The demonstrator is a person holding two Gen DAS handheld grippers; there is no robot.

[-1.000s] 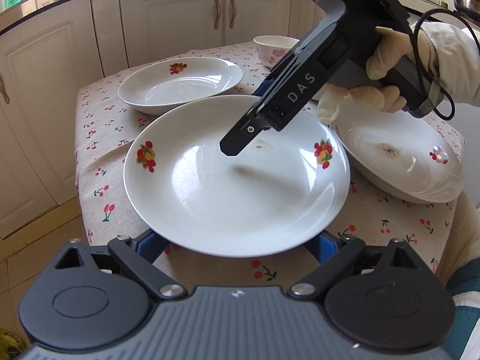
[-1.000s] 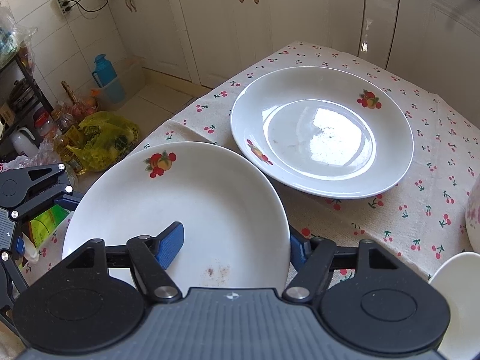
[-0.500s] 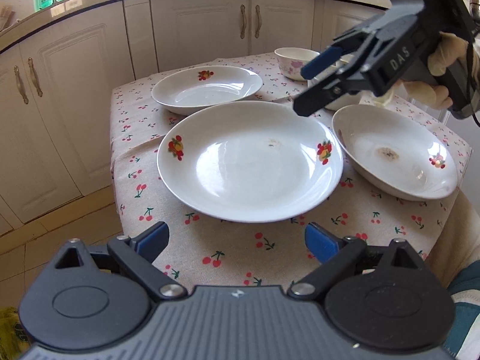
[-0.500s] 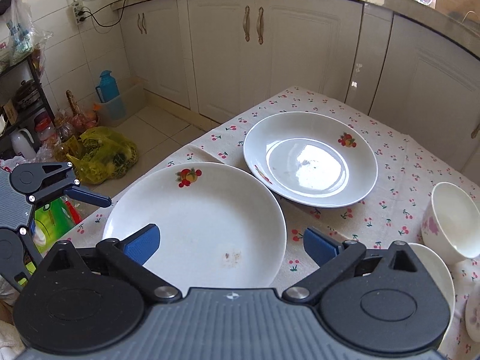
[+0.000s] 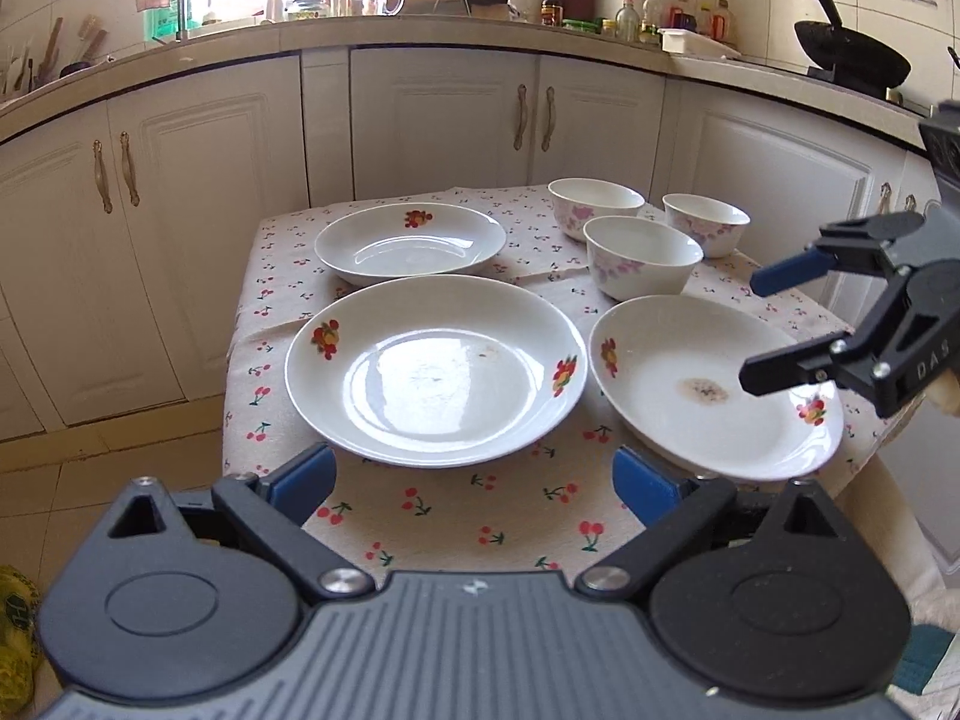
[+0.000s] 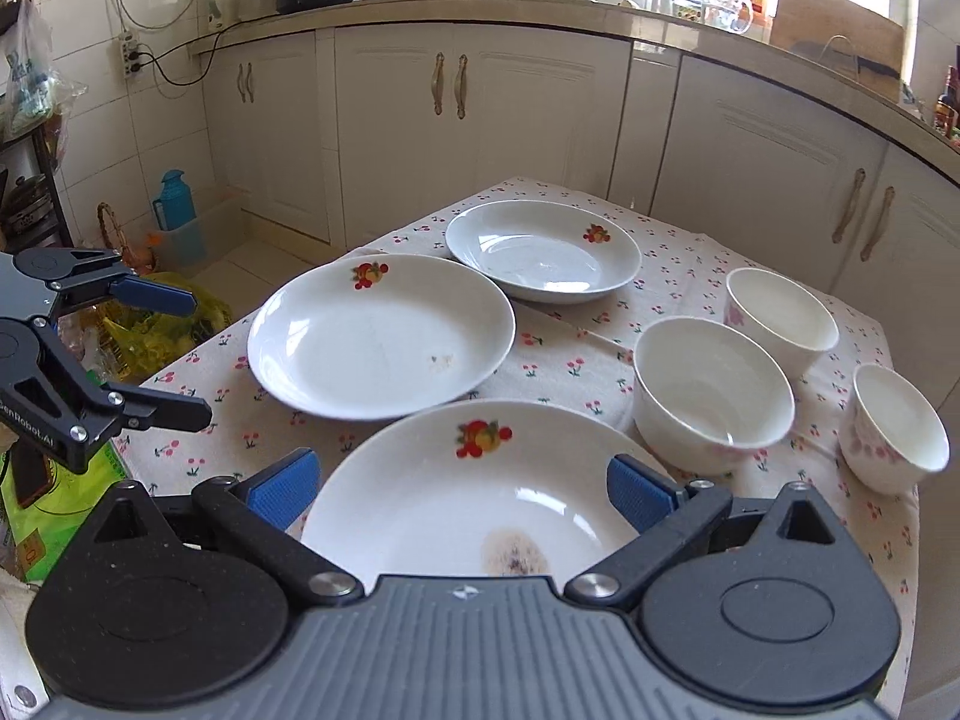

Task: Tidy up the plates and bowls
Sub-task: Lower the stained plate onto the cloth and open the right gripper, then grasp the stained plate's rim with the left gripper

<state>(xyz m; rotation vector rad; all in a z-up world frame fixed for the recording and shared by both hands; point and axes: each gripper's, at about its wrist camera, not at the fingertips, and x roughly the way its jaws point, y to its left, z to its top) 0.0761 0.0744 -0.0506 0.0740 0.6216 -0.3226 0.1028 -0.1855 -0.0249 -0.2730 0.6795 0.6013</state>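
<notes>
Three white plates with fruit motifs lie on the cherry-print tablecloth (image 5: 456, 516): a middle plate (image 5: 435, 369) (image 6: 381, 336), a far plate (image 5: 411, 243) (image 6: 543, 252) and a stained plate (image 5: 714, 384) (image 6: 474, 492). Three white bowls with pink flowers (image 5: 642, 255) (image 6: 714, 393) stand behind the stained plate. My left gripper (image 5: 474, 477) is open and empty, hovering at the table's near edge before the middle plate. My right gripper (image 6: 465, 489) is open and empty, over the near side of the stained plate; it also shows in the left wrist view (image 5: 762, 327).
White kitchen cabinets (image 5: 444, 120) and a cluttered countertop (image 5: 480, 24) run behind the small table. A wok (image 5: 852, 63) sits at the back right. On the floor to the left are a yellow bag (image 6: 162, 330) and a blue flask (image 6: 174, 204).
Both grippers have pulled back and up from the middle plate, which now rests on the table. The right gripper has moved from over the middle plate to over the stained plate.
</notes>
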